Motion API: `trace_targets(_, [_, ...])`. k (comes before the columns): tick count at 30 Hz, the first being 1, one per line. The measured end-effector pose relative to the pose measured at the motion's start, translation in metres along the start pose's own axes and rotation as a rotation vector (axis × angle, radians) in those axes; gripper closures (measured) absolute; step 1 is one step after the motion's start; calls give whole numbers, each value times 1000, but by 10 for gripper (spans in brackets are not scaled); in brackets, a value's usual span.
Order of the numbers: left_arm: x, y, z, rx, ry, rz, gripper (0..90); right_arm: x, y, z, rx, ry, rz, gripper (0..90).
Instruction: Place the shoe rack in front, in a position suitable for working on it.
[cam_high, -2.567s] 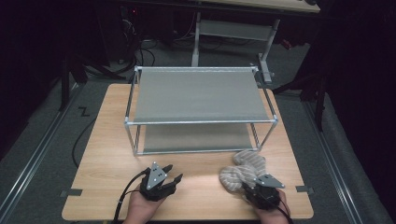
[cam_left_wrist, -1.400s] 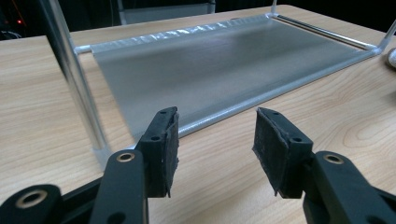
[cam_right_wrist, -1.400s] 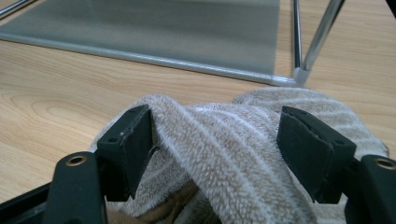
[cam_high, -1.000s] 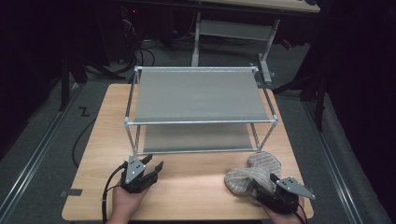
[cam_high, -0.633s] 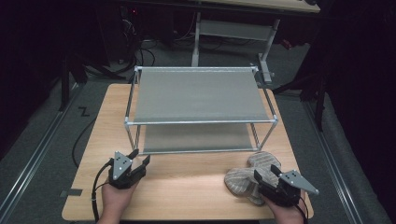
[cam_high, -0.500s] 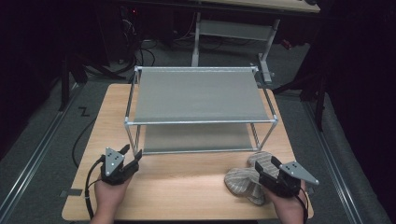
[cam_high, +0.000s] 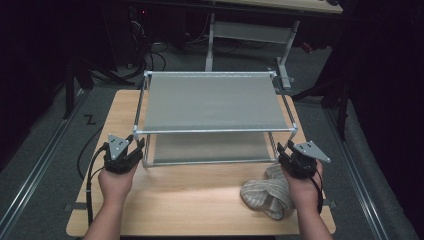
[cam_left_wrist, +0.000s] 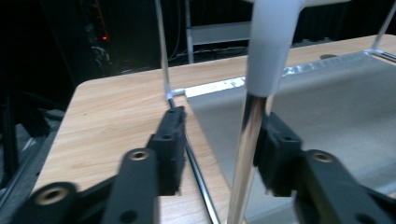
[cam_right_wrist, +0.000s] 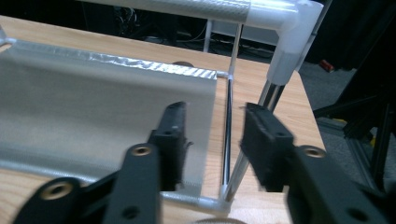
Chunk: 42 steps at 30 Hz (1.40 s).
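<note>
**Both hand-held grippers at the front legs of the 2-tier rack**

Rack (cam_high: 212, 102): metal-tube frame with 2 grey fabric tiers, standing on the wooden tabletop (cam_high: 200, 187), toward its far half.

Left hand-held gripper (cam_high: 131, 150): at the rack's front-left corner. In the left gripper view the jaws are parted with the chrome front-left leg (cam_left_wrist: 247, 154) between them; the leg lies against the right-hand jaw, and a clear gap remains to the left-hand jaw. Not clamped.

Right hand-held gripper (cam_high: 286, 152): at the rack's front-right corner. In the right gripper view the jaws are parted; the front-right leg (cam_right_wrist: 268, 100) rises just beyond them, roughly in line with the gap. Contact with the leg: cannot tell. Nothing gripped.

Striped beige cloth (cam_high: 264, 192): crumpled on the tabletop in front of the rack's right end, beside and partly under the person's right hand (cam_high: 302, 187).

Left hand (cam_high: 116, 181) is near the tabletop's front-left area, with its cable trailing off the edge.
</note>
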<state>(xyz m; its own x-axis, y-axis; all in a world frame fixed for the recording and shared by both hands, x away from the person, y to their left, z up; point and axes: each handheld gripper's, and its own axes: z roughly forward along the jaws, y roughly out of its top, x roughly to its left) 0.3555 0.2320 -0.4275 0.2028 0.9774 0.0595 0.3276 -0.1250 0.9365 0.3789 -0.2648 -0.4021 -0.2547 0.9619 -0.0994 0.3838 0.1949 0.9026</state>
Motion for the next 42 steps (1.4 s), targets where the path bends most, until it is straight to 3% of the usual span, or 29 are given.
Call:
trace_targets(1, [-1, 0, 0, -1, 0, 4, 658, 0, 1, 3, 5, 1, 1, 649])
trace_targets(2, [-2, 0, 0, -2, 3, 11, 775, -1, 1, 8, 16, 8, -5, 721])
trace_targets(4, [-6, -2, -3, -8, 16, 25, 793, -1, 1, 9, 20, 11, -5, 745])
trace_targets(7, [-6, -7, -10, -31, 3, 21, 797, -3, 0, 12, 16, 7, 3, 791])
trace_targets(9, [-7, -9, -14, -37, -1, 24, 797, -5, -1, 8, -8, 0, 31, 757])
trace_targets(12, [-8, -11, -19, -41, -3, 36, 796, -4, -6, 2, -34, -3, 35, 666])
trace_targets(16, [-8, -14, -25, -44, -6, 47, 795, -8, -8, 5, -19, -51, 56, 616])
trace_targets(17, [-8, -14, -27, -44, -7, 48, 795, -10, -8, 8, -11, -56, 62, 623])
trace_targets(18, [-7, -15, -29, -43, -11, 48, 795, -14, -8, 13, 4, -36, 66, 710])
trace_targets(19, [-7, -16, -31, -42, -14, 52, 795, -14, -8, 13, 4, -36, 66, 710])
trace_targets(20, [-8, -17, -34, -42, -18, 56, 795, -12, -5, 19, 24, -33, 42, 795])
trace_targets(23, [-12, -22, -46, -51, -40, 56, 795, -12, 0, 23, 39, -34, 31, 797])
trace_targets(27, [-29, -31, -66, -78, -94, 45, 800, -17, 7, 39, 46, -65, 25, 794])
trace_targets(32, [-60, -40, -90, -102, -186, 62, 801, -29, 16, 62, 51, -92, 48, 780])
trace_targets(34, [-71, -41, -95, -106, -212, 77, 800, -34, 18, 67, 52, -77, 57, 656])
trace_targets(37, [-81, -41, -96, -113, -222, 98, 797, -36, 18, 61, 66, -74, 78, 549])
trace_targets(38, [-86, -39, -93, -112, -239, 92, 797, -38, 14, 49, 51, -57, 93, 529])
trace_targets(39, [-86, -39, -93, -112, -239, 92, 797, -38, 14, 49, 51, -57, 93, 529])
trace_targets(42, [-97, -38, -90, -121, -272, 90, 798, -39, 3, 24, 31, -36, 79, 500])
